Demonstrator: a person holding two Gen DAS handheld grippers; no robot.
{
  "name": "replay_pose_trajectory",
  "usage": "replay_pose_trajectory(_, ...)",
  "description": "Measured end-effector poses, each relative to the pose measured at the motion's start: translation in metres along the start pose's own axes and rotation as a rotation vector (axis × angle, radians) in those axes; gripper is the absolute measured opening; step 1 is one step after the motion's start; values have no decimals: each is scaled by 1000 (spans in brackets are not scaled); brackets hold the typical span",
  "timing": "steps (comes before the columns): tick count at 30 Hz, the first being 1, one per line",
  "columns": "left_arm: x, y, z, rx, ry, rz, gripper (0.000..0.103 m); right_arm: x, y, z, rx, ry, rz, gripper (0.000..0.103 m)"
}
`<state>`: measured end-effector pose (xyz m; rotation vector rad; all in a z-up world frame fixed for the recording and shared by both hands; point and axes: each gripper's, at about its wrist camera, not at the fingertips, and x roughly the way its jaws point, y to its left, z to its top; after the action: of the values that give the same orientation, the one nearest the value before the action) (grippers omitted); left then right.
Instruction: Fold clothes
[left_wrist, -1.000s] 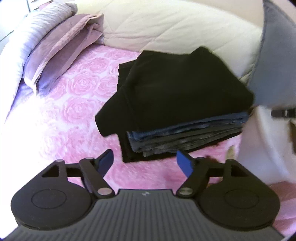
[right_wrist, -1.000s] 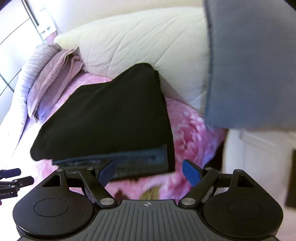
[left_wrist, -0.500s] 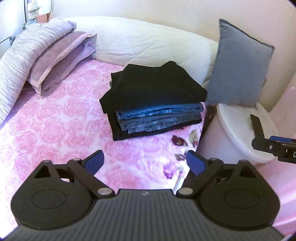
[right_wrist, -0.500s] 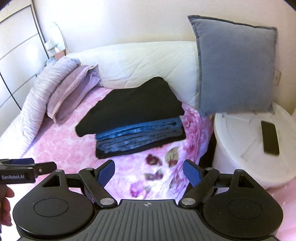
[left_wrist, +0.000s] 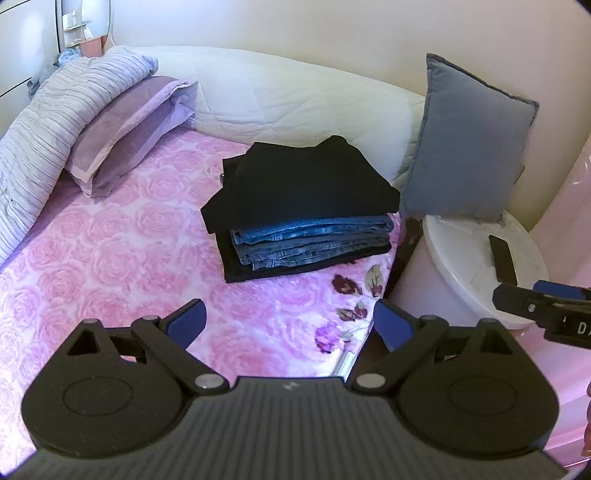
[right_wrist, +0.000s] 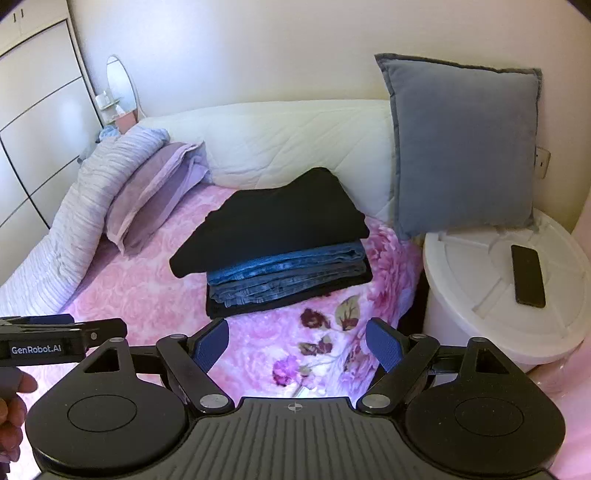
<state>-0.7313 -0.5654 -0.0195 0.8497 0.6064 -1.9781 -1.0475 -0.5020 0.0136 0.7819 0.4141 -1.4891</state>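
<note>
A folded stack of clothes (left_wrist: 306, 221) lies on the pink rose bedspread (left_wrist: 110, 240) near the headboard. A black garment (right_wrist: 273, 221) is on top, folded blue jeans (right_wrist: 288, 275) sit under it, and a black piece lies at the bottom. My left gripper (left_wrist: 290, 319) hovers well back from the stack, open, with nothing between its blue pads. My right gripper (right_wrist: 298, 341) is likewise open and empty, short of the stack. Each gripper shows at the edge of the other's view: the right gripper (left_wrist: 535, 306) and the left gripper (right_wrist: 55, 336), with a hand below it.
A grey cushion (right_wrist: 465, 147) leans on the wall over a white round bedside unit (right_wrist: 480, 295) that bears a dark phone (right_wrist: 528, 275). A purple pillow (left_wrist: 125, 129) and a striped quilt (left_wrist: 55, 118) lie at the bed's left. A cream headboard (left_wrist: 295, 96) stands behind the stack.
Both grippers have drawn back and up from the stack, which now looks smaller and farther off. The left jaws have widened. The bedside unit and phone have come into view.
</note>
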Motion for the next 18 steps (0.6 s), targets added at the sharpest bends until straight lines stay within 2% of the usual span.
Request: replay_pose_trajectory(18,1,4,-8,9,6,44,95,8,14,-11,-58,75,-35,85)
